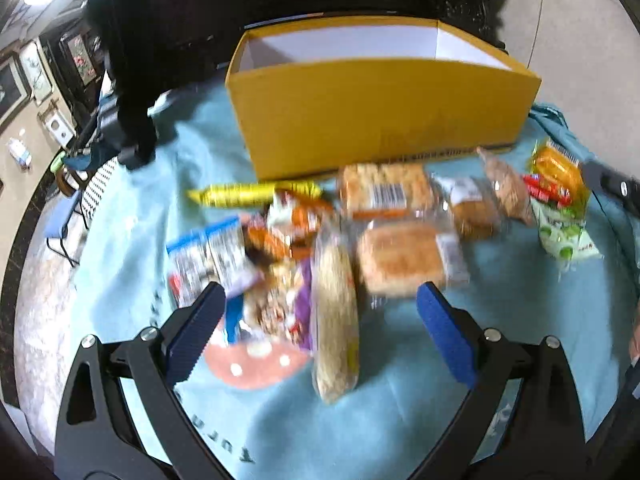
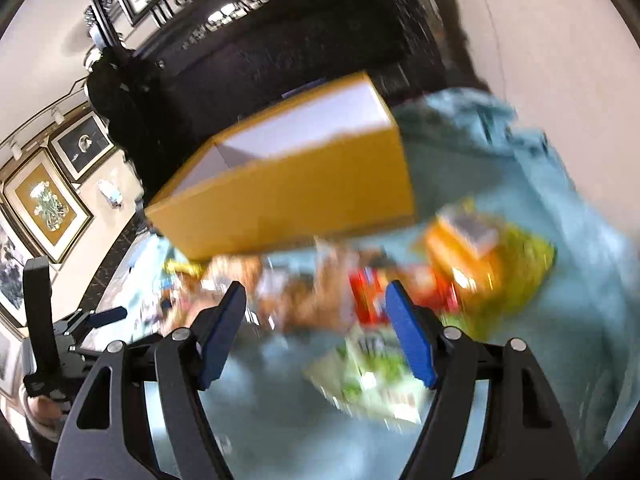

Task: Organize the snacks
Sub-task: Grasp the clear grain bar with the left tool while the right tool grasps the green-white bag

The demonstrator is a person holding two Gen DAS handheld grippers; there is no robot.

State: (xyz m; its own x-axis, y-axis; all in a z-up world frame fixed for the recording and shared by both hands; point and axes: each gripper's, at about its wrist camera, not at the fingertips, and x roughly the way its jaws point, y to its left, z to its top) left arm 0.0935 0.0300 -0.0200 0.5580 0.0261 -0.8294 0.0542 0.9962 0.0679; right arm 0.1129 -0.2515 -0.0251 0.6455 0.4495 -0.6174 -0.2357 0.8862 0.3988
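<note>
With both the left gripper and right gripper hanging wide and empty, the crowded, overlapping snacks at frame centre are risking a two-packet pinch.

So the open yellow cardboard box with a white inside sits upright at the back of the light blue cloth, nothing visible in it. The snacks are scattered in front: a long yellow wrapper right by the box, two clear-wrapped square buns, a tall pale cracker sleeve, and blue-and-white packets. An orange pack and a green-white bag lie off to the right.
</note>
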